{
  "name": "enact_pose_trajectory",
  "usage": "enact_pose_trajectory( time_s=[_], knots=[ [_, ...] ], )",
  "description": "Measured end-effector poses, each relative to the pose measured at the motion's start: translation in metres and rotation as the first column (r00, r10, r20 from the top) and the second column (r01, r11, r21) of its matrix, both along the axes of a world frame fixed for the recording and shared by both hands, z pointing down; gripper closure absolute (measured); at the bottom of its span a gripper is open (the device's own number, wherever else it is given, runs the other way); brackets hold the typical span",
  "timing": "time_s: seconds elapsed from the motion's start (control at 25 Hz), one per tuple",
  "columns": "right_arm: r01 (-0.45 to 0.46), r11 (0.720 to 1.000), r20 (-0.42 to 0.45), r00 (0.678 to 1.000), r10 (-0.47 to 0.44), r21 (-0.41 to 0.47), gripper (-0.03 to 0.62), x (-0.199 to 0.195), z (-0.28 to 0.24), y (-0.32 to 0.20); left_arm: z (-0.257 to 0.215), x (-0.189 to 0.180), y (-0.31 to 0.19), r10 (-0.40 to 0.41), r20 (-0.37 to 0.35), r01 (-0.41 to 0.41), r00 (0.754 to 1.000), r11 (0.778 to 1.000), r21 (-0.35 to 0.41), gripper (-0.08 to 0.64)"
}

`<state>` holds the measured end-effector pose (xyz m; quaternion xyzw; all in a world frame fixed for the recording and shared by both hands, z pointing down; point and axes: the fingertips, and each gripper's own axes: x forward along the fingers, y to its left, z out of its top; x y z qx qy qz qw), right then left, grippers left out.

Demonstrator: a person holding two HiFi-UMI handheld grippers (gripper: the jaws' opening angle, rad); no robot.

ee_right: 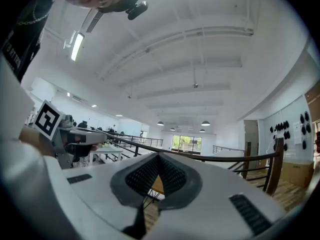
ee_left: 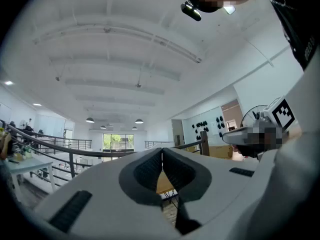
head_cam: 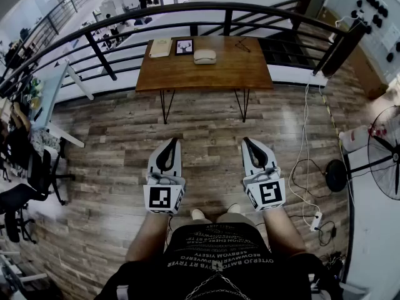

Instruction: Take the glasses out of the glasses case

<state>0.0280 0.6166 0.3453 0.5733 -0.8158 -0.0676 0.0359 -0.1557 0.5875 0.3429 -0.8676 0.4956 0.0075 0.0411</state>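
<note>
Glasses case (head_cam: pixel 204 56): pale, rounded, sits near the far edge of the wooden bench (head_cam: pixel 187 74), approx mid-width; too small to tell if lid is open or closed. Just left of it is a dark frame w/ deer pic (head_cam: pixel 184 47), then a pale book (head_cam: pixel 160 47). To the right, apart from the case, lies a thin dark item (head_cam: pixel 242 45), maybe specs, can't confirm. Curved black railing (head_cam: pixel 187 8) runs behind the bench. Wood floor (head_cam: pixel 206 117) lies btwn bench and person. Both tools are well short of the bench, held level, side by side. Left tool (head_cam: pixel 172 142): pads (ee_left: pixel 150 171) pressed together, nothing btwn. Right tool (head_cam: pixel 248 141): pads (ee_right: pixel 143 176) also together, empty. Standing fan (head_cam: pixel 387 161) at far right.
</note>
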Motion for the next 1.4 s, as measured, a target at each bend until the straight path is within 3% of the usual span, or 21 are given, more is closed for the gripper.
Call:
enact_pose_trajectory(
  time_s=[0.76, 1.08, 1.4],
  knots=[
    [0.041, 0.999, 0.01, 0.999, -0.041, -0.005, 0.578, -0.049, -0.001, 0.001, 0.011, -0.044, 0.002, 0.008, 0.014, -0.008, 1.0, 1.0, 0.006, 0.532],
    [0.032, 0.999, 0.019, 0.999, -0.031, -0.028, 0.578, -0.04, 0.006, -0.019, 0.022, -0.044, -0.016, -0.005, 0.022, 0.006, 1.0, 1.0, -0.03, 0.532],
    [0.037, 0.998, 0.031, 0.999, -0.035, -0.05, 0.578, -0.011, 0.017, -0.06, 0.029, -0.014, -0.055, 0.008, 0.026, -0.007, 1.0, 0.999, -0.04, 0.532]
  ],
)
